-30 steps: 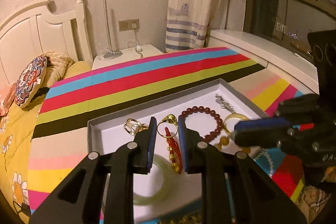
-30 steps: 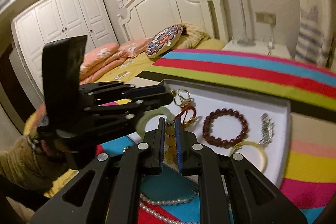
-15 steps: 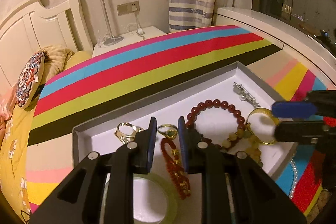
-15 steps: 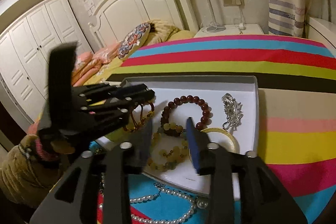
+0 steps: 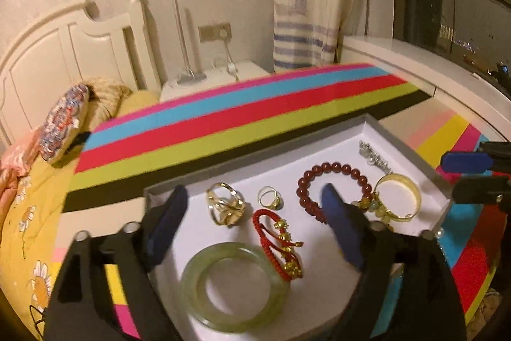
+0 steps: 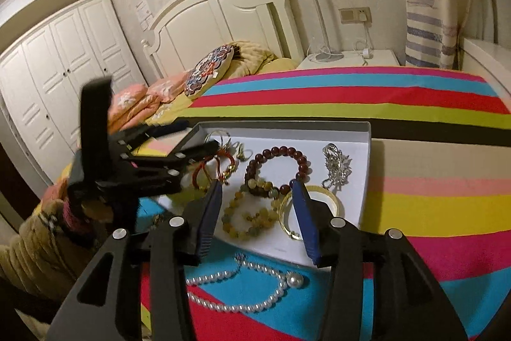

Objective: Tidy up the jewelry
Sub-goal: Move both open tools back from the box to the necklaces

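A grey-rimmed white tray lies on the striped bedspread. It holds a red cord bracelet, a green jade bangle, two gold rings, a dark red bead bracelet, a gold bangle and a silver piece. My left gripper is open and empty above the red cord bracelet. My right gripper is open and empty above a yellow bead bracelet in the tray. A pearl necklace lies on the bedspread outside the tray.
The striped bedspread covers the bed. A round patterned cushion and yellow quilt lie at the headboard. A white nightstand stands by the wall. A window ledge runs along the right.
Both grippers have opened. The left one let go of the red cord bracelet, which now lies in the tray. The right one released the yellow bead bracelet into the tray.
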`<action>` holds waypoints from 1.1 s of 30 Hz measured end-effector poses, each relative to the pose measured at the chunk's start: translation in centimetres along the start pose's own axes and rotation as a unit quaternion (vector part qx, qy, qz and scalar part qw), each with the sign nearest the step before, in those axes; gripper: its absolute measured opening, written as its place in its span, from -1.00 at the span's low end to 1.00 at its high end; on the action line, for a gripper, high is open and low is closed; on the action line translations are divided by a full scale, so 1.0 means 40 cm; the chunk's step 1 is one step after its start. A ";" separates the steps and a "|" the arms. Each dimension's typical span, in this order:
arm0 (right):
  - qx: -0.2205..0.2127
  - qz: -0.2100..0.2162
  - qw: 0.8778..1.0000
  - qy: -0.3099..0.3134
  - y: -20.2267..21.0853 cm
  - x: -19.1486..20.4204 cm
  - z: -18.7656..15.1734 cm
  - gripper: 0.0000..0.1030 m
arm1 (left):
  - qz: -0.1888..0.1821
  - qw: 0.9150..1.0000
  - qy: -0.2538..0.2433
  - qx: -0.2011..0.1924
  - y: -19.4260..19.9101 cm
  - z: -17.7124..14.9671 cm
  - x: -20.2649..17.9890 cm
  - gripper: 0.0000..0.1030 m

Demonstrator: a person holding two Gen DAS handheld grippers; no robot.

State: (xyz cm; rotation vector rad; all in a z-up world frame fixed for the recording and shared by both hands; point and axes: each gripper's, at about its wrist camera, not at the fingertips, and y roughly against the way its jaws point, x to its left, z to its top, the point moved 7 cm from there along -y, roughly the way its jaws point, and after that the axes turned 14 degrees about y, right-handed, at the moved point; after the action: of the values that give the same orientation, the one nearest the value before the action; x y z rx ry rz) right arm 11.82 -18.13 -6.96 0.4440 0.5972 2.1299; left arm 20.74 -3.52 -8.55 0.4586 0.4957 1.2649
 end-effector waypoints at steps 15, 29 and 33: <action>-0.001 -0.026 0.999 -0.036 0.055 -0.076 -0.056 -0.08 | 0.039 0.995 0.068 -0.059 0.195 -0.054 0.113 0.95; 0.037 0.011 0.999 0.026 0.003 0.068 -0.084 -0.08 | 0.086 0.989 0.113 -0.037 0.283 -0.262 0.231 0.95; 0.055 0.034 0.996 0.063 -0.029 0.144 -0.091 -0.08 | 0.085 0.989 0.116 -0.029 0.290 -0.283 0.236 0.95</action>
State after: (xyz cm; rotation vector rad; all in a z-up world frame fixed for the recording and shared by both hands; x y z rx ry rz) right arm 7.43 -13.76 -10.04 0.3977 0.7855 2.2098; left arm 7.18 9.01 -11.91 0.3102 0.6231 1.5024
